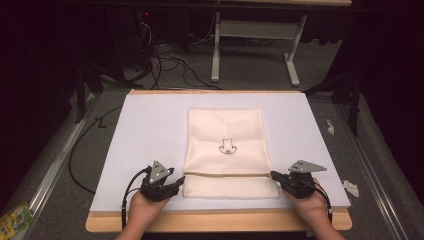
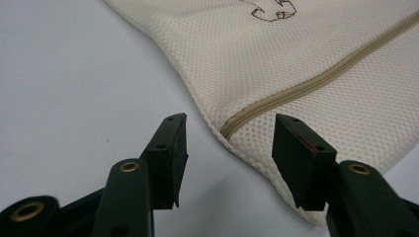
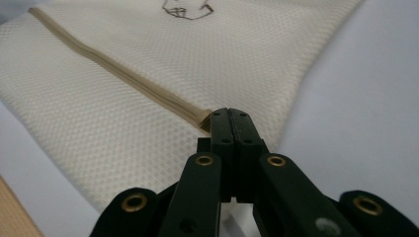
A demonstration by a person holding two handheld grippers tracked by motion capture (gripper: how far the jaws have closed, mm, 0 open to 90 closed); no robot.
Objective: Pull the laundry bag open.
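On white table [image 1: 150, 130], cream mesh bag [image 1: 225, 135]

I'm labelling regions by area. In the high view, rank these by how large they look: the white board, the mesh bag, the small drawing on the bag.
1. white board
2. mesh bag
3. small drawing

High view looks down; both gripper views closely share the mesh bag [image 1: 227, 150]

Left gripper [image 2: 230, 148] jaws spread wide; right gripper [image 3: 230, 116] jaws closed.
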